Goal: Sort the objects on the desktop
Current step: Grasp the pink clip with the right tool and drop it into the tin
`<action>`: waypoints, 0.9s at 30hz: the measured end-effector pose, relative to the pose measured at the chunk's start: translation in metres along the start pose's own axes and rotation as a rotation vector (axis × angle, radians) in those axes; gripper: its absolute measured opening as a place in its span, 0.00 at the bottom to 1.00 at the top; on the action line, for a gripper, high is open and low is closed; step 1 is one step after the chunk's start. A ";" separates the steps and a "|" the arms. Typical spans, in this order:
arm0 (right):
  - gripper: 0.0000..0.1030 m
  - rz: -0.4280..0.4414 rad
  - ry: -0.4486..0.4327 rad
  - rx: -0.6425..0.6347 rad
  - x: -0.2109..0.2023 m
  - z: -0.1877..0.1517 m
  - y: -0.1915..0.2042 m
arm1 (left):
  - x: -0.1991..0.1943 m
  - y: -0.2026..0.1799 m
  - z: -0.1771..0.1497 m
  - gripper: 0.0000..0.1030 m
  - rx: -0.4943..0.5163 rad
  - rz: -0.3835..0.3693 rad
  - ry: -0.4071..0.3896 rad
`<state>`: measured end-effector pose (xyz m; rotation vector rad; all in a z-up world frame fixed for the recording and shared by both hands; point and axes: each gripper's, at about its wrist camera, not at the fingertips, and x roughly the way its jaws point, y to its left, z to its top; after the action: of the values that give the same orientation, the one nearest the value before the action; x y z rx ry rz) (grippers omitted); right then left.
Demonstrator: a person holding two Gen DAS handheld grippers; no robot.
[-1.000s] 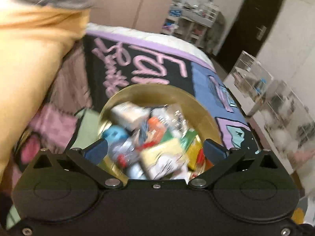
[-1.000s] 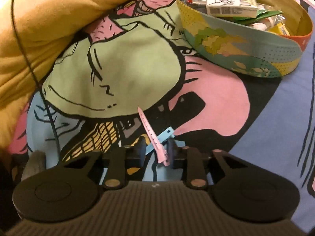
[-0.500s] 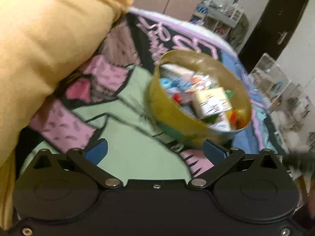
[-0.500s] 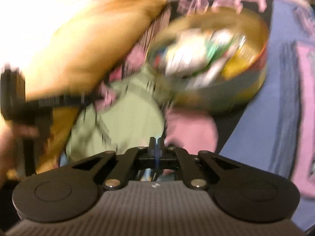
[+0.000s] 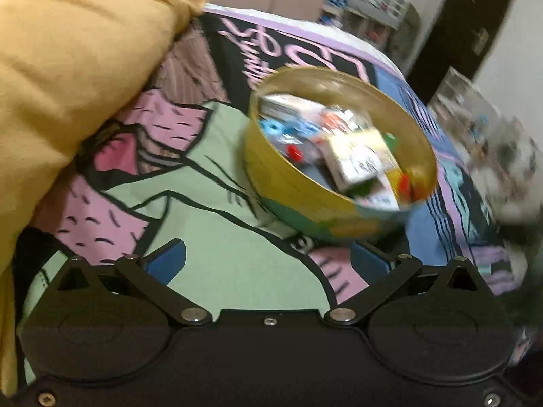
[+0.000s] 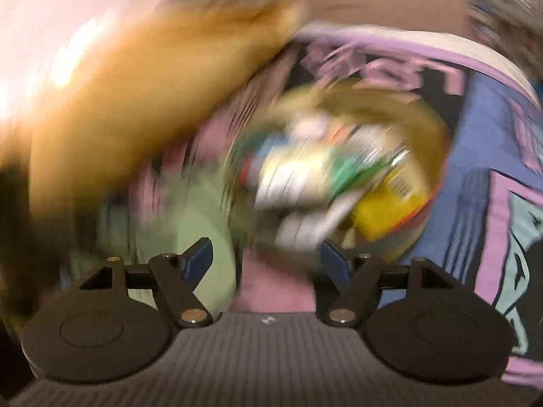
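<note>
Right gripper (image 6: 266,259): jaws were opening, spread wide, with nothing visible between the blue pads (image 6: 200,257); you had it above the near edge of the round tin (image 6: 437,156). The view was heavily smeared, so whether anything had just dropped in cannot be told.

Left gripper (image 5: 268,261): jaws were wide apart and empty, pointing down at the bedspread just short of the tin.

Printed bedspread (image 5: 210,237): soft, uneven surface under everything. You would have done well to keep your weight off it near the tin, since the tin could tip.

Yellow quilt (image 5: 74,54): bunched to the left, apart from the tin.

Round tin (image 5: 288,176): gold inside, patterned outside, set on the bedspread ahead of both grippers and already well filled.

Contents of the tin, small packets and a pale box (image 5: 359,159): heaped near rim height. For a clean release, you were best opening over the middle of the heap, low, so that a light item would not bounce out.
</note>
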<state>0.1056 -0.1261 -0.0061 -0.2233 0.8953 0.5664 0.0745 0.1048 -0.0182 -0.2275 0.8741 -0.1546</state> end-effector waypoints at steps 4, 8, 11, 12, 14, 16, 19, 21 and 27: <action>0.69 -0.024 0.157 -0.183 0.050 -0.033 0.036 | 0.004 0.009 -0.002 1.00 -0.042 0.018 0.024; 0.43 -0.024 0.185 -0.238 0.068 -0.042 0.041 | 0.007 0.006 -0.004 1.00 -0.017 0.017 0.043; 0.31 -0.025 0.160 -0.236 0.063 -0.040 0.042 | 0.011 0.001 -0.005 1.00 -0.001 0.011 0.052; 0.31 -0.032 0.151 -0.238 0.062 -0.041 0.044 | 0.012 0.000 -0.005 1.00 0.005 0.011 0.054; 0.31 -0.016 0.137 -0.190 0.054 -0.039 0.040 | 0.012 -0.003 -0.006 1.00 0.024 0.015 0.057; 0.31 0.014 0.087 -0.120 0.036 -0.033 0.032 | 0.010 -0.004 -0.006 1.00 0.031 0.013 0.055; 0.31 0.025 -0.020 -0.027 0.001 -0.014 0.015 | 0.007 -0.003 -0.005 1.00 0.021 -0.006 0.049; 0.31 -0.002 -0.089 0.045 -0.018 0.007 -0.004 | 0.007 -0.006 -0.002 1.00 0.021 -0.015 0.050; 0.87 -0.159 -0.181 0.185 -0.022 0.068 -0.050 | 0.022 -0.042 0.022 1.00 0.061 0.000 0.071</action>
<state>0.1678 -0.1478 0.0502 -0.0731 0.7409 0.3472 0.1032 0.0620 -0.0097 -0.1660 0.9385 -0.1900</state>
